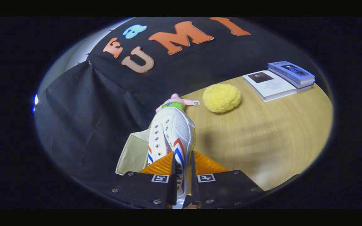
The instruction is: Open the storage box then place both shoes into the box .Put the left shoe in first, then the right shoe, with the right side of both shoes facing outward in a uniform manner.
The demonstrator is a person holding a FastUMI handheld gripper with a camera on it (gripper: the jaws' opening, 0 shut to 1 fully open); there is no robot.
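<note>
While the jaws (183,175) stand close together, they are clamped on the heel end of a white shoe (171,135), one finger pressing each side of it; the shoe runs from between the fingers toward twelve o'clock, its toe pointing away and tilted a little to eleven. Its lace eyelets show along the side at ten o'clock, and red and blue stripes cross the side nearest the fingers. The shoe appears lifted off the bench (262,135), casting a soft shadow at its three o'clock. At nine o'clock of the shoe, just beside it and partly behind it, is a pale box (134,153), its open top showing; whether the shoe touches it I cannot tell. Beyond the toe, at twelve o'clock, lies a small pink toy (176,102) with a green band; at one o'clock of the toe, near the toy but apart from it, sits a yellow sponge (222,98). Farther off at two o'clock, well apart from the shoe, a white book (270,85) lies flat on the bench; a blue book (291,72) rests partly on its far edge.
</note>
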